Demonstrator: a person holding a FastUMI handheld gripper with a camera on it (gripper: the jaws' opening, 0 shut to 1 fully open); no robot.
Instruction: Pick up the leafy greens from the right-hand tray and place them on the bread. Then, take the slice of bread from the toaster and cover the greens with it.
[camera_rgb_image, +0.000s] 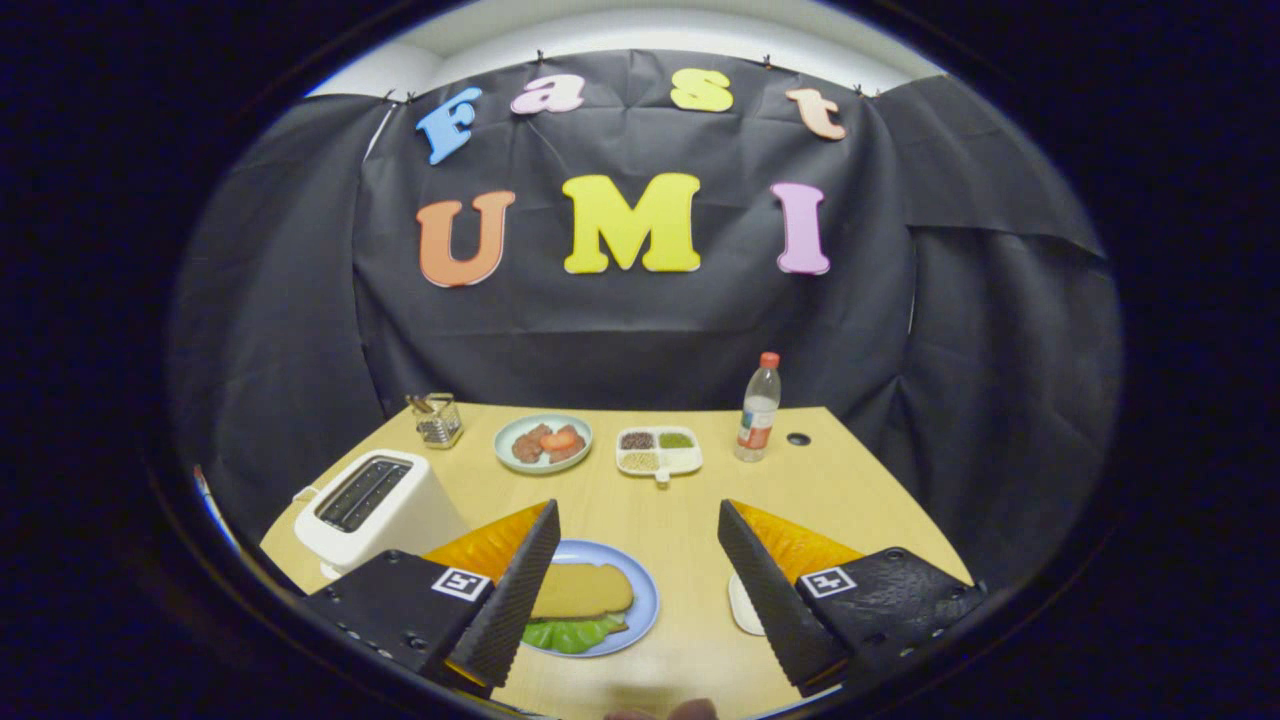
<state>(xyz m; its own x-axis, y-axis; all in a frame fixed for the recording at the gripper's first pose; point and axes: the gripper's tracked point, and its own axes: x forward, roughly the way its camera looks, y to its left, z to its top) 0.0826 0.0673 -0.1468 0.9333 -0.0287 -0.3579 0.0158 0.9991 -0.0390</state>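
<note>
The gripper (635, 555) stood wide open, holding nothing — above the table (850, 490). On the blue plate (640, 600), a bread slice (580, 590) covered the leafy greens (570, 632). Task judged complete — toaster (375, 505) slots appeared empty.

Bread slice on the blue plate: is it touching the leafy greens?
Touching. The gripper view shows the bread slice lying on the leafy greens, which stick out from under its near edge. The gripper fingers are open, holding nothing.
</note>
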